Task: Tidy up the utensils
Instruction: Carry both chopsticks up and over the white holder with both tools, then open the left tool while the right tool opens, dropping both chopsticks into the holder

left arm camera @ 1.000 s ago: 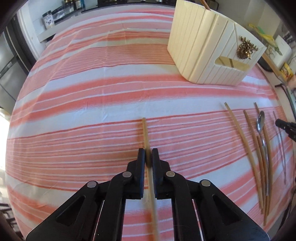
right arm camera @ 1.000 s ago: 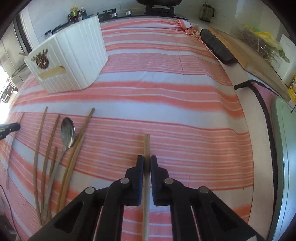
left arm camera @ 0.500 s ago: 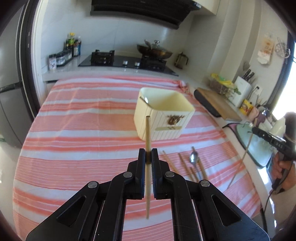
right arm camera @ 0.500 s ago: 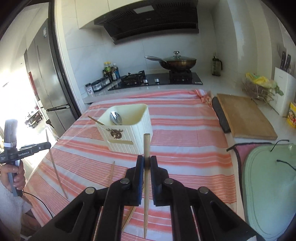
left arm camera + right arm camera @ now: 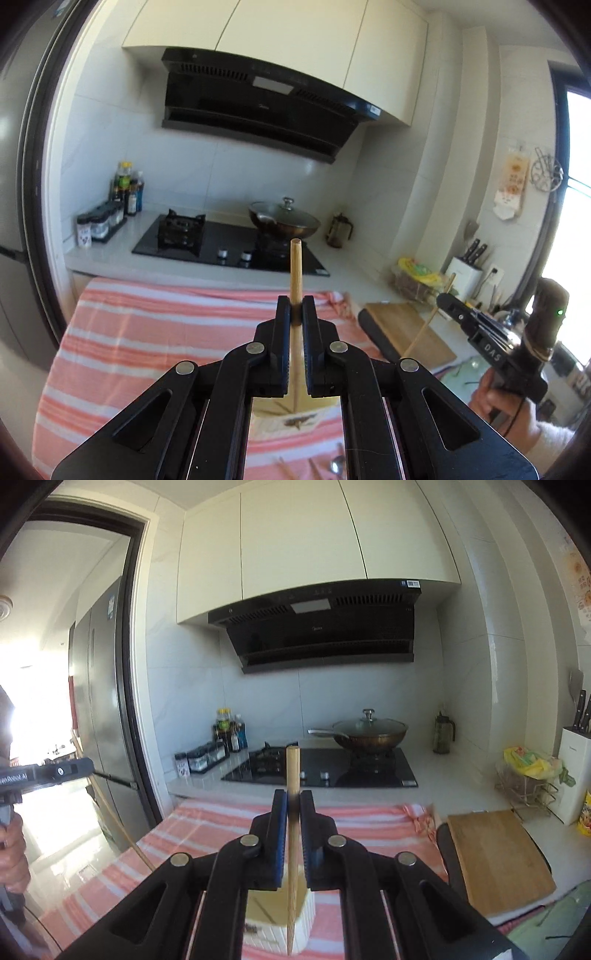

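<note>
Your left gripper (image 5: 296, 314) is pinching a wooden chopstick (image 5: 295, 266) between its two fingers. The stick stands almost upright: its blunt end rises above the fingertips, and the thin end goes down between the gripper's arms toward the cream holder (image 5: 295, 417), which sits on the striped cloth (image 5: 147, 325) directly below. A few more utensils (image 5: 334, 463) lie on the cloth in front of the holder (only small parts of them show at the bottom edge).

Your right gripper (image 5: 293, 805) is also closed on a chopstick (image 5: 292, 771), held upright in the same way. Its pointed tip hangs low over the front part of the same holder (image 5: 303, 923); whether the tip is inside or only in front of the wall, I cannot tell. To the right, a wooden board (image 5: 498, 856) lies on the counter beside the cloth.
</note>
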{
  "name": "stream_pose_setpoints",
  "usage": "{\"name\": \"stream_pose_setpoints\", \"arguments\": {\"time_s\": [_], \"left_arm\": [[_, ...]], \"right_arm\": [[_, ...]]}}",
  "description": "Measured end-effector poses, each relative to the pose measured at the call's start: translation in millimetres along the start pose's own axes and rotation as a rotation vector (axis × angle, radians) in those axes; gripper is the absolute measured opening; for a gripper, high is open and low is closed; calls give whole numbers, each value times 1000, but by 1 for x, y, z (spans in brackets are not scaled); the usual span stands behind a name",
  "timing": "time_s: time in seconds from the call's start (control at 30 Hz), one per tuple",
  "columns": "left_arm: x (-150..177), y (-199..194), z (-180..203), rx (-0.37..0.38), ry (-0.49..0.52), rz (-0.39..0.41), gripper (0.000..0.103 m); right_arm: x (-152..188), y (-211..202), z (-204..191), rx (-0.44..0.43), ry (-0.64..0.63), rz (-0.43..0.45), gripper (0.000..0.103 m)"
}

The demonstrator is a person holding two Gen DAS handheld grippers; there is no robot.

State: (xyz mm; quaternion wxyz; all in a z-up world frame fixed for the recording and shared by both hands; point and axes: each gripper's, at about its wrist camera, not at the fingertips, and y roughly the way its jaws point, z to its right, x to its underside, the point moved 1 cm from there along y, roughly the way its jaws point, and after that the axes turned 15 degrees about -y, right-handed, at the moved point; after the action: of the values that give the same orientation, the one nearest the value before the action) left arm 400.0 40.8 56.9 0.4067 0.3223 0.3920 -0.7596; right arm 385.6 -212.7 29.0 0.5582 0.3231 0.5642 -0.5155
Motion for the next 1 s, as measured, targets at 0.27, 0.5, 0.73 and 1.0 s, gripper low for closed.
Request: {"name": "stream_pose_setpoints", "arguments": {"time_s": [0.27,0.5,0.73,1.0], "left_arm": [[29,112,-20,-101,-24,-181,4],[76,173,-50,-185,-64,-405,5],[105,131,-48,-176,0,-411,72],[203,32,-67,-200,59,-519,85]], "right_arm": [[18,94,-25,-14,-36,-6,7],[79,161,-40,-175,-22,-280,10],[96,135,-40,-199,28,-301,48],[155,20,-46,-189,-10,-378,50]]}}
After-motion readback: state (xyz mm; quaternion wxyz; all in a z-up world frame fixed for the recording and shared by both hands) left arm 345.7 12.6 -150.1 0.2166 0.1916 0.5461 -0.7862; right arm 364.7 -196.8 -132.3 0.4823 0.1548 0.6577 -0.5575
